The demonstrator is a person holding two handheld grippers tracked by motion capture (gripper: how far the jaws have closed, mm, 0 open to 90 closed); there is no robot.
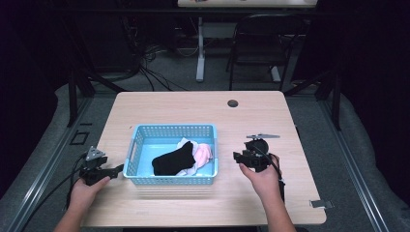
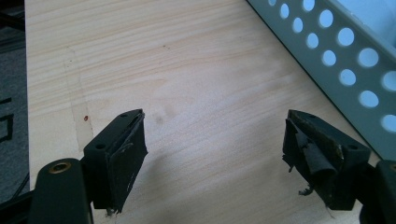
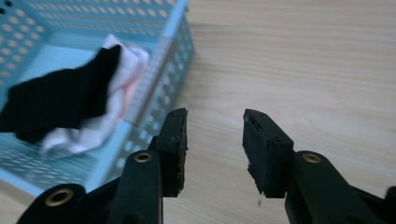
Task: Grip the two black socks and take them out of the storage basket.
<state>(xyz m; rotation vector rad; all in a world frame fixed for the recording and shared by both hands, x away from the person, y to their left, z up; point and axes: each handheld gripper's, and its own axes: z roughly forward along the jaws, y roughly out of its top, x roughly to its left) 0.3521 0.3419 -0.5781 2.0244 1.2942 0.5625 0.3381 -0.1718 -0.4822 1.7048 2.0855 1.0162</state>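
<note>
High view: a light wood desk [image 1: 159,108] carrying one basket, with a gripper at either side of it.
Basket: light blue perforated plastic basket [image 1: 138,141], near the desk's front edge, a little left of centre.
Black sock: black sock [image 1: 173,161] inside the basket, on top of the other cloth, toward the basket's front right part.
Pale cloth: white and pink cloth [image 1: 203,153] under and beside the black sock, against the basket's right wall.
Left gripper: left gripper [image 1: 117,169] by the desk's left edge, just beside the basket's left wall; in the left gripper view [image 2: 215,140] the jaws stand wide apart over bare wood, nothing between them.
Right gripper: right gripper [image 1: 236,157] right of the basket, near but apart from it; in the right gripper view [image 3: 215,140] jaws parted, empty, bare wood between them.
Pads: worn and frayed on the left gripper's fingers [image 2: 310,149].
Grommet: dark round hole [image 1: 233,103] near the desk's far edge.
</note>
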